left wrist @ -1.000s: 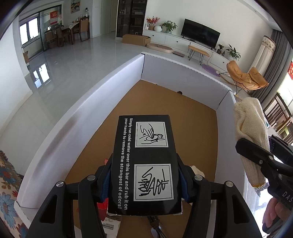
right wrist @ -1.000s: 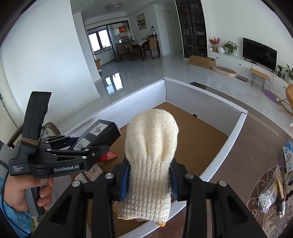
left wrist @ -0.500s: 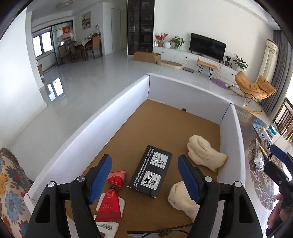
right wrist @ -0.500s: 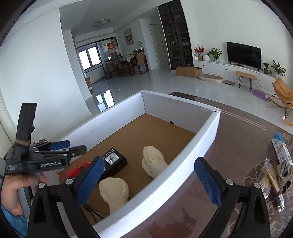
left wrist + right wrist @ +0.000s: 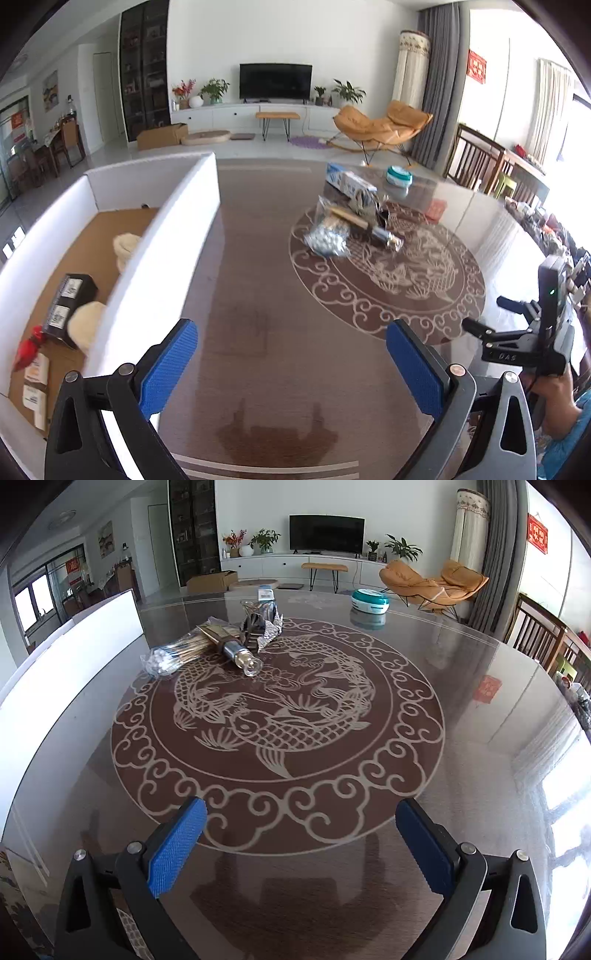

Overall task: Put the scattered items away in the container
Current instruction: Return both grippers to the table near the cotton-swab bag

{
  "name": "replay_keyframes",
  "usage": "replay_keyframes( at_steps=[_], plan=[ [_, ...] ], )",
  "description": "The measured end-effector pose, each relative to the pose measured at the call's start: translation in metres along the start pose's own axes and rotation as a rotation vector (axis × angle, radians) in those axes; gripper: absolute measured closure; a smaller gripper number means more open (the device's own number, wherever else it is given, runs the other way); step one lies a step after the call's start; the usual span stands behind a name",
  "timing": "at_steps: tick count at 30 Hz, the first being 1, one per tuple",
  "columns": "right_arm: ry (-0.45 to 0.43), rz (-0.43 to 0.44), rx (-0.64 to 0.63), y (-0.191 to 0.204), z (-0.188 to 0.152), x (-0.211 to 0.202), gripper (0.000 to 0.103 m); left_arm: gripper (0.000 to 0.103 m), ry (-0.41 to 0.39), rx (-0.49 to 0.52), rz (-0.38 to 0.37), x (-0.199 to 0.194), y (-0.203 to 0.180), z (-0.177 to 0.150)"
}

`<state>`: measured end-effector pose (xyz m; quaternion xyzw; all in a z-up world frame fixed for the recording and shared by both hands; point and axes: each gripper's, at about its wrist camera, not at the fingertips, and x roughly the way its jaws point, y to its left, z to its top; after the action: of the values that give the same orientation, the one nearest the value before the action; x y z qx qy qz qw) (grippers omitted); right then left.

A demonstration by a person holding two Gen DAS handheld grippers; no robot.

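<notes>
Both claws stand wide apart with nothing between the pads. The left claw [image 5: 291, 369], whose jaws have just been opening, hangs over bare bench [image 5: 258, 295], with the white-walled container [image 5: 162, 251] just to its left; inside lie a black box [image 5: 68, 302], two cream knitted pieces [image 5: 125, 243] and a red packet [image 5: 27, 345]. The right claw [image 5: 301, 849], whose jaws also have just been opening, points across the fish-patterned centre of the bench toward what is left: a heap ahead and slightly left of it, well apart, made of a bag of cotton swabs [image 5: 177, 653], a small glass bottle [image 5: 243, 657] and a foil-wrapped bundle [image 5: 264, 626], with a teal round tin [image 5: 369, 600] farther off to the right. The swab bag and bottle lie with their long axes slanting across the right claw's line. In the left view the heap [image 5: 351, 225] sits ahead and right, so the right claw looks the nearer one.
</notes>
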<state>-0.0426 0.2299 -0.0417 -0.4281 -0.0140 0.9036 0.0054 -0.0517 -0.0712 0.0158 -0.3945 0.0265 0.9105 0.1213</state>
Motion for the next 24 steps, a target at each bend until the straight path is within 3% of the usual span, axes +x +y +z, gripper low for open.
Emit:
replay_keyframes(
  at_steps=[5, 12, 18, 24],
  plan=[
    [-0.028, 0.027, 0.037, -0.016, -0.007, -0.006, 0.001, 0.0, 0.08, 0.066, 0.035, 0.06, -0.055, -0.027],
    [0.017, 0.008, 0.011, -0.003, -0.002, 0.001, 0.001, 0.0, 0.11, 0.075, 0.064, 0.098, -0.087, -0.022],
    [0.025, 0.047, 0.052, -0.01, -0.002, 0.006, 0.001, 0.0, 0.14, 0.047, 0.033, 0.112, -0.087, -0.014],
    [0.047, 0.027, 0.03, -0.003, -0.001, 0.012, 0.001, 0.0, 0.146, 0.046, 0.025, 0.121, -0.087, -0.008]
  ],
)
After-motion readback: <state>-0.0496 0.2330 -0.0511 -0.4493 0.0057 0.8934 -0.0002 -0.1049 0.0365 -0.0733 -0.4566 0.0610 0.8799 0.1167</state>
